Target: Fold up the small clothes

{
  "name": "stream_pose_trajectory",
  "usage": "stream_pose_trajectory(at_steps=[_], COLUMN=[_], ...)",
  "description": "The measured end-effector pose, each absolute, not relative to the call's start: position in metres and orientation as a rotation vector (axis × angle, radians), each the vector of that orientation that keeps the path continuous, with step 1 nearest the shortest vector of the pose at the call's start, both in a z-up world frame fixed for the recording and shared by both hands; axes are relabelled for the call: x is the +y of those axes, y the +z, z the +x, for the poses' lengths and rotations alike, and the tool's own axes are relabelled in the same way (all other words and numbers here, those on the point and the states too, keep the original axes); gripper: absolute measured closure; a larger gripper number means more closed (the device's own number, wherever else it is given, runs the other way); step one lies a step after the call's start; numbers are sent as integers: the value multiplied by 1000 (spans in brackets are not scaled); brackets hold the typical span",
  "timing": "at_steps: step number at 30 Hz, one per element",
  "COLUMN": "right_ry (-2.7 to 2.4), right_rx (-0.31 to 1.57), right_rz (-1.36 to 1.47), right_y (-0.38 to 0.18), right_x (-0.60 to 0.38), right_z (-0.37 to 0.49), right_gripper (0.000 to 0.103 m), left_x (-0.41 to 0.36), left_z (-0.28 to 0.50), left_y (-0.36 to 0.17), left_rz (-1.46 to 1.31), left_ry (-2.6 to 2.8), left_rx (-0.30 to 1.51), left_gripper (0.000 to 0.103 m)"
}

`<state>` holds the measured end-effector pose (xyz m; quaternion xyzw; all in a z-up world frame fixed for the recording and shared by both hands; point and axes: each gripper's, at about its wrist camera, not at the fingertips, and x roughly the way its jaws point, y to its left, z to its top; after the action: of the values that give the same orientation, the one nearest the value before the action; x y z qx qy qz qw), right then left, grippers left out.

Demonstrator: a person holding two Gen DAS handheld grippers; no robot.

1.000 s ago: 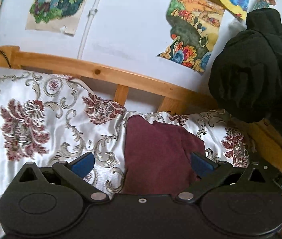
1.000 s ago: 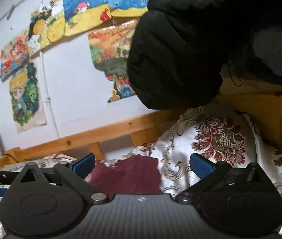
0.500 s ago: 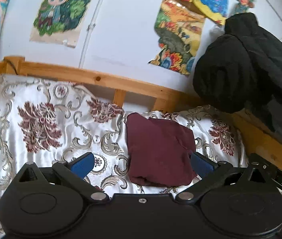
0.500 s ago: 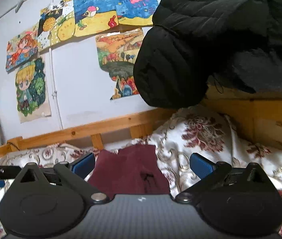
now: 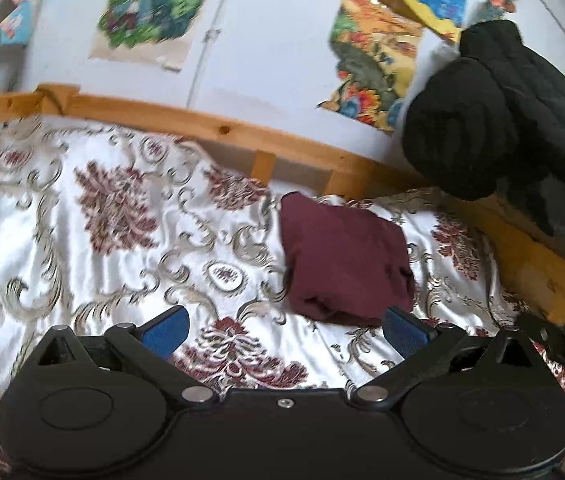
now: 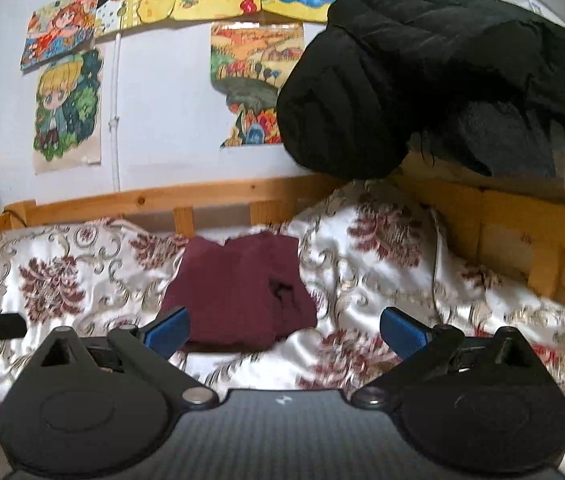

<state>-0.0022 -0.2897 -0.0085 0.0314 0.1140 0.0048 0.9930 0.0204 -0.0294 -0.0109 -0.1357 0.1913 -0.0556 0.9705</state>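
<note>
Satin bedding (image 5: 94, 264) with a white ground and maroon-and-gold floral scrolls covers the bed, rumpled in soft creases. Nearest in view, the left gripper (image 5: 284, 330) hangs over this cover with its blue-padded fingers (image 5: 166, 330) spread wide and nothing between them. The right gripper (image 6: 282, 330) is likewise wide apart and empty, its blue pads (image 6: 400, 332) clear of the cloth (both views are a little smeared, so fine detail is lost). Each gripper shows as a dark bar at the edge of the other's view.

Just beyond both sets of fingertips lies the small maroon garment (image 5: 342, 256), folded into a compact, roughly square bundle flat on the bedding; from the right wrist the same maroon garment (image 6: 238, 288) shows a small dark hole or pucker near its right side. Neither gripper touches it.

Behind the garment runs the wooden bed rail (image 5: 186, 124), with short upright slats under it. To the right, a bulky black quilted jacket (image 6: 422, 64) is draped over the higher wooden frame (image 6: 522, 236), overhanging the corner of the bed. Farthest back, the pale wall carries several colourful drawings (image 6: 68, 108) taped up in a loose row.
</note>
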Motion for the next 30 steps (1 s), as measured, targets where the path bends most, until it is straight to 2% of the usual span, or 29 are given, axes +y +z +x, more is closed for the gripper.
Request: stream_pose_trajectory(at_steps=[10, 30], right_ry=[49, 31], right_rx=[292, 320], right_rz=[-2, 18], right_y=[-16, -17], right_x=[-273, -275], right_z=[-4, 1], right_gripper=[0, 0], left_x=[-30, -39], left_z=[19, 16], left_y=[-28, -27], left_rz=[-215, -190], left_ry=[-124, -155], left_rx=[393, 390], left_gripper=[1, 1])
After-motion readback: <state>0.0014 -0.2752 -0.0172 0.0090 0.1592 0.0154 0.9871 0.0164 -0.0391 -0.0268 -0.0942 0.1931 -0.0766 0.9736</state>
